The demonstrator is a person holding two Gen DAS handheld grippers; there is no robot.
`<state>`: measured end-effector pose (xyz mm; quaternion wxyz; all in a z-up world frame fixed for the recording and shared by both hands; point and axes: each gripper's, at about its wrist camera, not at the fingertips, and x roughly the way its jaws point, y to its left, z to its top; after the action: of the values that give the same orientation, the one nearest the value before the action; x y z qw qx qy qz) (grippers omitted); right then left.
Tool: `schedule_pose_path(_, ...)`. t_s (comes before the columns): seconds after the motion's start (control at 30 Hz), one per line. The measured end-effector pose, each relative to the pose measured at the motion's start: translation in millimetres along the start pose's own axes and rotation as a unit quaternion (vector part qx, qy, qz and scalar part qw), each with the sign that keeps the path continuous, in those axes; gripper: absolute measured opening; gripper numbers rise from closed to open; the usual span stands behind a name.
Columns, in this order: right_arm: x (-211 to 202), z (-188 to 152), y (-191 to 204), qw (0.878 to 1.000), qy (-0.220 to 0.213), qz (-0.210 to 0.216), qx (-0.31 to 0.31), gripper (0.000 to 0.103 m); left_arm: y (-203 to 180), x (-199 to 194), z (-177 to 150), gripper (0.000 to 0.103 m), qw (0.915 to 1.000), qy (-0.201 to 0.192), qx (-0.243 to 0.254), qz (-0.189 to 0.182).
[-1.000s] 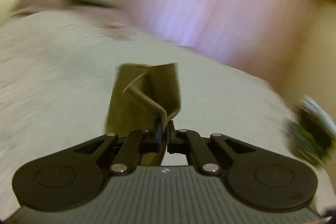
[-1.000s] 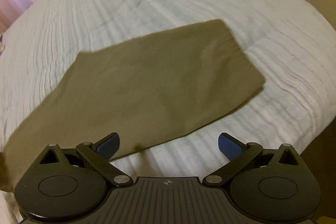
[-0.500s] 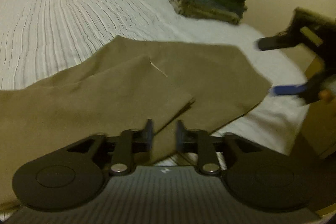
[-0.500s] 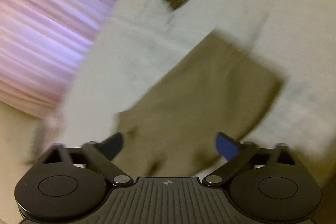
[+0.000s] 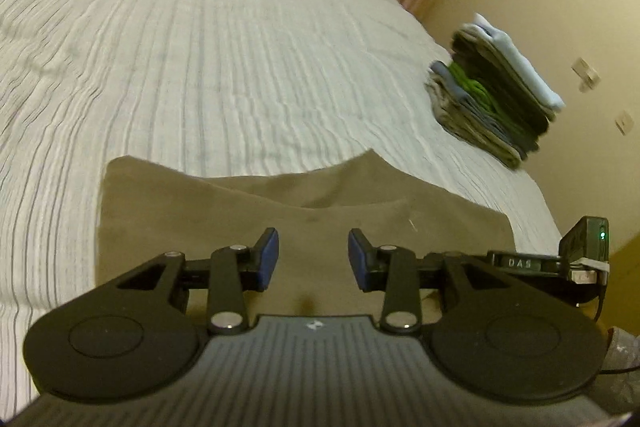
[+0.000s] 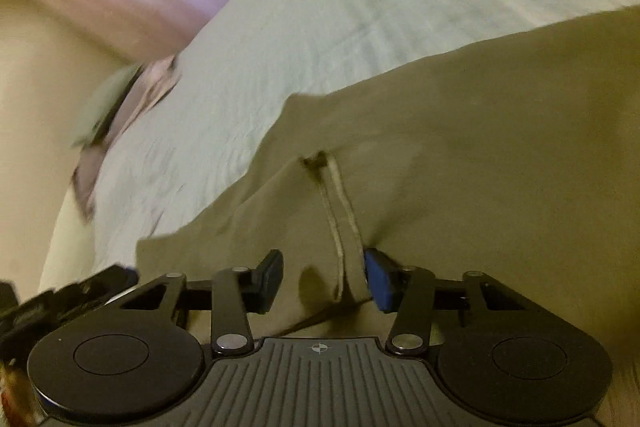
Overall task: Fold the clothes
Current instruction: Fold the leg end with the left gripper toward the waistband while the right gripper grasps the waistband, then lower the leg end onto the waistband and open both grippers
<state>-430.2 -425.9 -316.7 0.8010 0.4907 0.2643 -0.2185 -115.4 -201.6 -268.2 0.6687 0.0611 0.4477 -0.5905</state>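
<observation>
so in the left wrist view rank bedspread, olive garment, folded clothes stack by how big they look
1. bedspread, fills most of the view
2. olive garment, partly hidden by the left gripper, and nearer the camera
3. folded clothes stack, farther off

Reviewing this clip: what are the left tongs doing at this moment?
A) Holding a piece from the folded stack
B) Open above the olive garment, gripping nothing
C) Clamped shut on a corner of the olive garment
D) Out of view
B: in the left wrist view the left tongs stand with a clear gap between their blue pads, and the olive garment lies flat on the bedspread beneath them, ungripped.
</observation>
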Motion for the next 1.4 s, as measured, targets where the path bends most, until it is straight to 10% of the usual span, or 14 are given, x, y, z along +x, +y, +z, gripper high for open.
schedule_pose_path(0.17, -4.8, 1.8, 8.4, 1.0, -0.017, -0.003, -0.023, 0.005, 9.0, 1.9, -0.5, 0.033, 0.9996, 0.003, -0.029, -0.001)
schedule_pose_path(0.37, -41.5, -0.2, 17.4, 0.995, -0.087, -0.034, -0.034, 0.004, 5.9, 6.5, 12.6, 0.032, 0.9998, -0.003, -0.019, -0.002)
schedule_pose_path(0.53, -98.8, -5.5, -2.8, 0.978, -0.148, -0.144, -0.028, 0.004, -8.1, 20.7, 25.9, 0.032, 0.9998, 0.004, 0.005, -0.02)
schedule_pose_path(1.4, -125.2, -13.2, -63.4, 0.937, -0.164, -0.307, 0.028, 0.007, -41.7, 65.7, -5.1, 0.031, 0.9943, 0.068, 0.078, 0.023)
